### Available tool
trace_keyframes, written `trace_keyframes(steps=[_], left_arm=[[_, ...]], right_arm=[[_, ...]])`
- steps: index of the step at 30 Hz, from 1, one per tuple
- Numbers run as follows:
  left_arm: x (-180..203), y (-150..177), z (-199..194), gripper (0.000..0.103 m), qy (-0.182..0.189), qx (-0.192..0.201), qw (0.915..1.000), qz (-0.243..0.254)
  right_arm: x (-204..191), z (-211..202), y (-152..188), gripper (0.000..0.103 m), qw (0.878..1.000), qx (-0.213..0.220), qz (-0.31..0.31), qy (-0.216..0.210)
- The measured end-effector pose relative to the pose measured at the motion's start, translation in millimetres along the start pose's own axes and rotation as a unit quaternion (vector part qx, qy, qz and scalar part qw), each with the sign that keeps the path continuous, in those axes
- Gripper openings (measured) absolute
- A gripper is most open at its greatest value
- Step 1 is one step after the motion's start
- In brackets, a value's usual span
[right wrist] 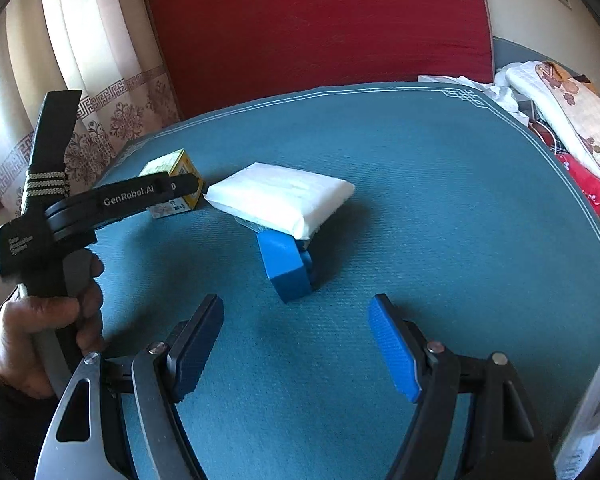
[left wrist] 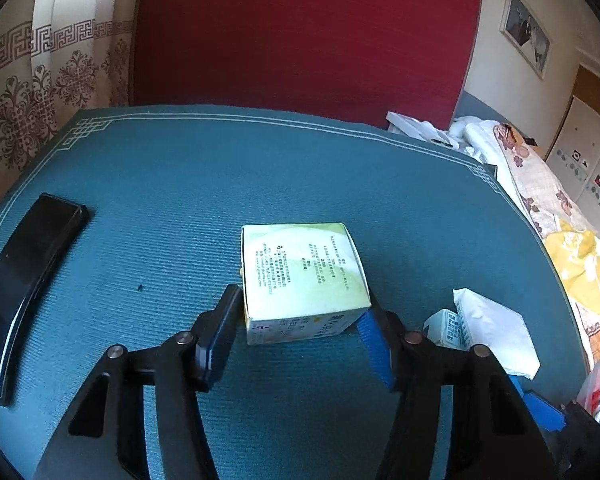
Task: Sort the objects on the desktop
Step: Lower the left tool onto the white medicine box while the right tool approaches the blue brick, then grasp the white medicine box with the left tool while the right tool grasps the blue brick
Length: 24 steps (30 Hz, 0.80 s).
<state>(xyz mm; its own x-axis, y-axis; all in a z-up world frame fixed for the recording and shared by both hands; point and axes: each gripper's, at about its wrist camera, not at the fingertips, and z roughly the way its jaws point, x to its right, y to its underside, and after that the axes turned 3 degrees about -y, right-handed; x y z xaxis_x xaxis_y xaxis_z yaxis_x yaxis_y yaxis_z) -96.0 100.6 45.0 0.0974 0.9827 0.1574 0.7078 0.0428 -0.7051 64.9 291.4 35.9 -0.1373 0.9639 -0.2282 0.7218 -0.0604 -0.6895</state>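
Bench [left wrist: 180, 168]: one, under a teal mat with a white border line. All the task items sit on it.

Black flat case [left wrist: 28, 280]: one, well off to the left of the left jaws, near the mat edge, untouched.

White soft pack [right wrist: 280, 196]: one, ahead of the right jaws and slightly left, lying partly on top of the blue block. In the left view it sits just right of the right-hand jaw.

Green-white carton [left wrist: 304, 276]: one, lying flat between the left jaws, printed face up. A second, smaller printed box [left wrist: 446, 326] sits just outside the right-hand jaw, tucked against the white pack; label too small to read.

Blue block [right wrist: 286, 266]: one, straight ahead of the right jaws, its far end tucked under the white pack.

Left gripper [left wrist: 300, 312]: jaws spread to about carton width, pads alongside its near corners. Left pad looks touching, right pad at the corner; can't tell if it's actually clamped.

Right gripper [right wrist: 296, 344]: jaws wide apart, nothing between them, hovering short of the blue block.

My read of the step: grab the carton with the left.
- Push the jaws further forward so the pads sit on the side walls' middle, not just the near corners. A corner pinch will probably let it swivel.
- Squeeze lightly; thin card, will likely dent.
- Lift straight up so the right-hand jaw doesn't drag the small box or white pack.
- Keep the right gripper back until the carton is out.
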Motion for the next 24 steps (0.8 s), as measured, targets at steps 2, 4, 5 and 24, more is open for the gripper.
trace_keyframes(steps=[2, 4, 5, 24], left_arm=[[0, 1, -1, 0.060, 0.001, 0.002, 1.0000, -0.002], [0, 2, -3, 0.060, 0.002, 0.003, 1.0000, -0.003], [0, 2, -4, 0.059, 0.002, 0.004, 1.0000, -0.002], [4, 3, -16, 0.059, 0.006, 0.015, 0.9998, -0.009]], right_arm=[[-3, 3, -3, 0.071, 1.000, 0.001, -0.006, 0.001], [-6, 8, -4, 0.065, 1.000, -0.001, -0.011, 0.002], [-6, 10, -4, 0.064, 1.000, -0.003, -0.011, 0.001], [-6, -2, -1, 0.028, 1.000, 0.000, -0.013, 0.004]])
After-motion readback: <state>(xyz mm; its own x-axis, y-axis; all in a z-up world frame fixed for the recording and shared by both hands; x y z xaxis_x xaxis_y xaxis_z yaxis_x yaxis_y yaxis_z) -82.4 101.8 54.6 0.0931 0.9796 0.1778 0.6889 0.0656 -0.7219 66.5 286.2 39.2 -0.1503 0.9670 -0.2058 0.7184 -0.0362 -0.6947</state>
